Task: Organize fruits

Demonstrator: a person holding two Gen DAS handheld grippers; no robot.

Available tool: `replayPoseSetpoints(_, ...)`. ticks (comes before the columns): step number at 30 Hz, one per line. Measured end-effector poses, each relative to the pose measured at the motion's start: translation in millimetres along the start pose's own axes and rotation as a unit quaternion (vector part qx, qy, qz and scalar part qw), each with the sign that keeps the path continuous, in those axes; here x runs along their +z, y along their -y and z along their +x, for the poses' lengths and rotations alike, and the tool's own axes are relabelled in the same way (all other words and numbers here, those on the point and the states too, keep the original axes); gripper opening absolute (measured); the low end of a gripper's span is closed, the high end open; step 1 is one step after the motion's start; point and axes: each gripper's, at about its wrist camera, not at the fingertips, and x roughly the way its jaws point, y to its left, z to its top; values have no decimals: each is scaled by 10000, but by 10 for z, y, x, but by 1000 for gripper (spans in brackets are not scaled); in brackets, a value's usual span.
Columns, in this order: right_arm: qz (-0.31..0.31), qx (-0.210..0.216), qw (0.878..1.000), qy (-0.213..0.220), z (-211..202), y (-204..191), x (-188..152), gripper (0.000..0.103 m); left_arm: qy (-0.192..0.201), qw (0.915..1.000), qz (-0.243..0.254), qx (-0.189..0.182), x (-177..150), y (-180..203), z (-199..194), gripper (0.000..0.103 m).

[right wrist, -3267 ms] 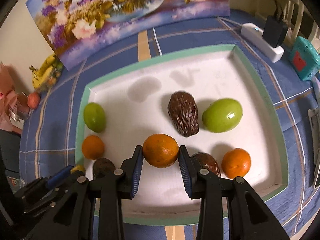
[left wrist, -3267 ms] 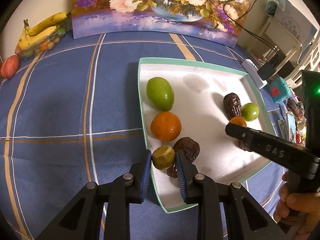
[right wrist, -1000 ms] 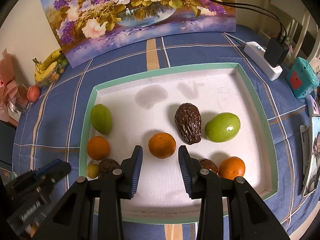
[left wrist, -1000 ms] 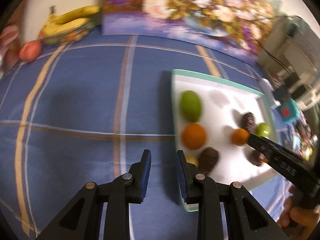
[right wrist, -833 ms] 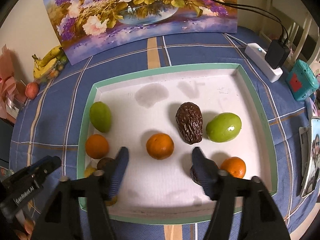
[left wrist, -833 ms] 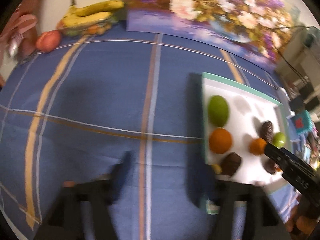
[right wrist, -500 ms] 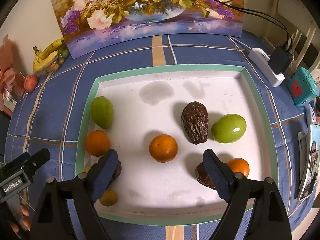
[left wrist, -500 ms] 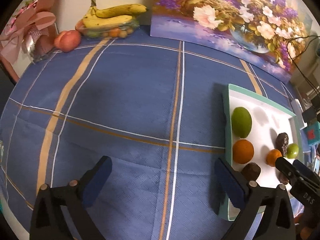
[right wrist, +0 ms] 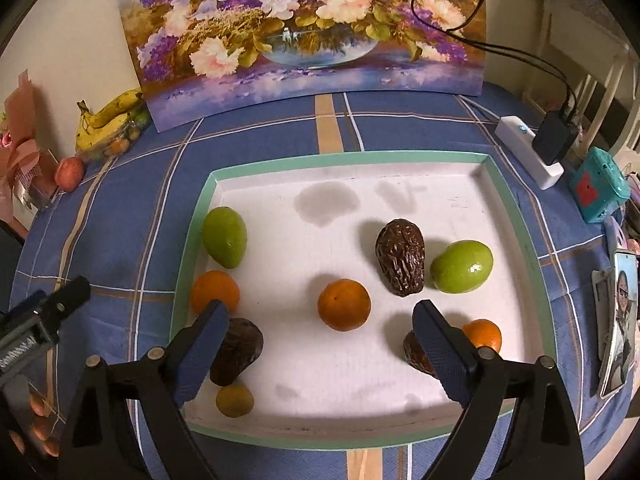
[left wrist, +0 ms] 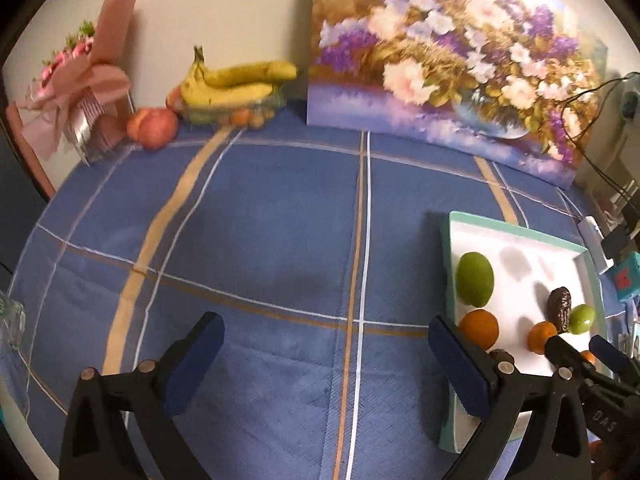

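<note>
Right claw (right wrist: 316,340) is opening wide over the tray (right wrist: 192,236), nothing between its pads; an orange (right wrist: 344,304) is lying just ahead on the white floor. Left claw (left wrist: 324,354) is hanging spread wide over bare blue tabletop (left wrist: 260,220), beside the tray.

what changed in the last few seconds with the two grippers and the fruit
The right gripper let go of the middle orange, which now rests on the white tray with the green rim; its jaws are opening. The left gripper released the small yellow-green fruit, opened wide and swung away over the blue checked tablecloth. The other fruits stayed put.
</note>
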Motion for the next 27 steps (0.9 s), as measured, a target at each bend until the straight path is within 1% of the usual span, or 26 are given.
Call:
replayPoseSetpoints(2,-23,-29,10000,23,-33,-23,-35,93,84,9997,79,221,-29,14,-68,103)
replayPoseSetpoints(5,-72,-32,10000,44,-80,-71,-93,94,159,9994,223,232,-76,-20,-196,103)
replayPoseSetpoints(9,-221,27,9997,71,-156,-167,-184,94,304,9982,309,403,-153,-117,-385,103)
replayPoseSetpoints(12,-360,18,9993,129,-223,-232,-261,94,236,9984,189,473,-239,-226,-455,103)
replayPoseSetpoints(14,-431,0,9989,159,-264,-260,-321,94,183,9982,210,529,-302,-289,-483,103)
replayPoseSetpoints(17,-480,-24,9986,200,-329,-270,-435,94,211,9969,220,721,-396,-365,-531,103)
replayPoseSetpoints(19,-493,-27,9986,208,-358,-261,-499,94,179,9974,183,671,-460,-415,-553,103)
replayPoseSetpoints(22,-519,-52,9984,194,-384,-253,-609,94,116,9989,42,444,-474,-479,-580,103)
replayPoseSetpoints(24,-531,-54,9985,154,-385,-256,-652,94,101,9990,23,441,-480,-480,-592,103)
replayPoseSetpoints(27,-541,-78,9983,177,-398,-264,-667,94,-43,9990,112,420,-485,-439,-550,103)
